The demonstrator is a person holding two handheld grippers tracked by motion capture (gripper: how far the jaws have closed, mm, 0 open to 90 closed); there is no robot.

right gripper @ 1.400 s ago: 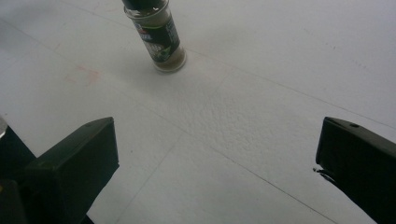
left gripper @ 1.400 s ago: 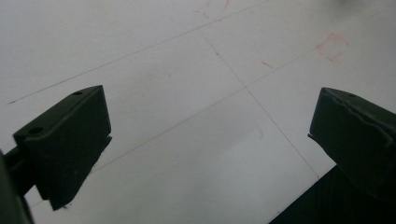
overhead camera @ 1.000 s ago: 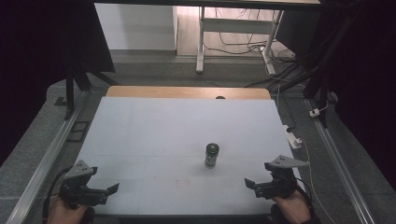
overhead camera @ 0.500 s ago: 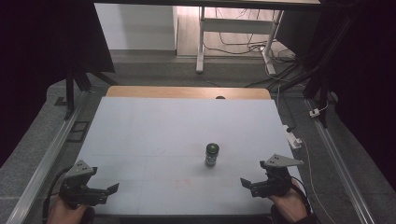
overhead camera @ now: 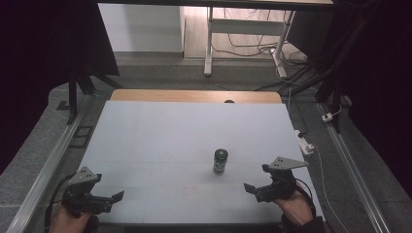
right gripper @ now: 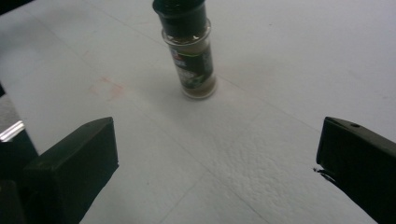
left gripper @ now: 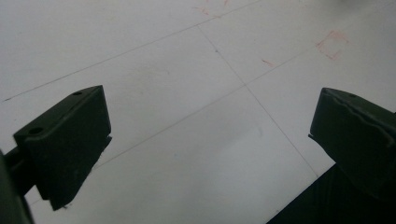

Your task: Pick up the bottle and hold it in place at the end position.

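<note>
High view: a spice jar (overhead camera: 220, 161) stands upright mid-table (overhead camera: 160, 136), between left gripper (overhead camera: 112, 198) and right gripper (overhead camera: 255, 189); left gripper view: jaws spread wide over bare surface; right gripper view: jaws wide, jar ahead, label unreadable.

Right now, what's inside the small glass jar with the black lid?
The small glass jar with the black lid holds a brownish-green ground contents near its base and under the cap. A dark label wraps its middle and hides the fill there; the closed lid covers the top.
</note>
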